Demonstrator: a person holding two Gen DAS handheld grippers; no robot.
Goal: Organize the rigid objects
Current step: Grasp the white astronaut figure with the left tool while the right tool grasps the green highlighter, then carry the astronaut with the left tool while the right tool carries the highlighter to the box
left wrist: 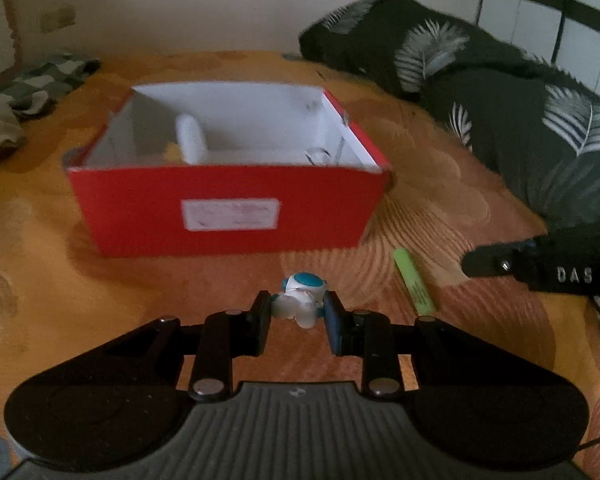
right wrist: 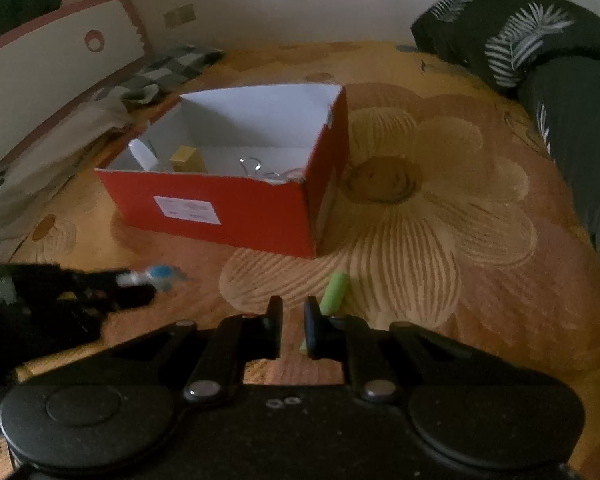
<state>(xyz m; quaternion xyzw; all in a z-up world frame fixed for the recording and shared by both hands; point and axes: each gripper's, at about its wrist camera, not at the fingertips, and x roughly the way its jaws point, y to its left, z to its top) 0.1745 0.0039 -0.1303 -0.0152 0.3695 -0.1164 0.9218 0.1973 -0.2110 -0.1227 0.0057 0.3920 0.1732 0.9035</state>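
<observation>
While left tongs (left wrist: 297,320) clamp white-and-teal toy figure (left wrist: 300,300) above orange floral bedspread (left wrist: 440,200), right tongs (right wrist: 293,322) stand clenched, nothing between pads. Green marker (right wrist: 334,292) lies on bedspread just beside right tongs' tip. Red box (left wrist: 228,208) ahead, open, holding white cylinder (left wrist: 192,140), yellow block (right wrist: 186,158), metal clips (right wrist: 252,164).
</observation>
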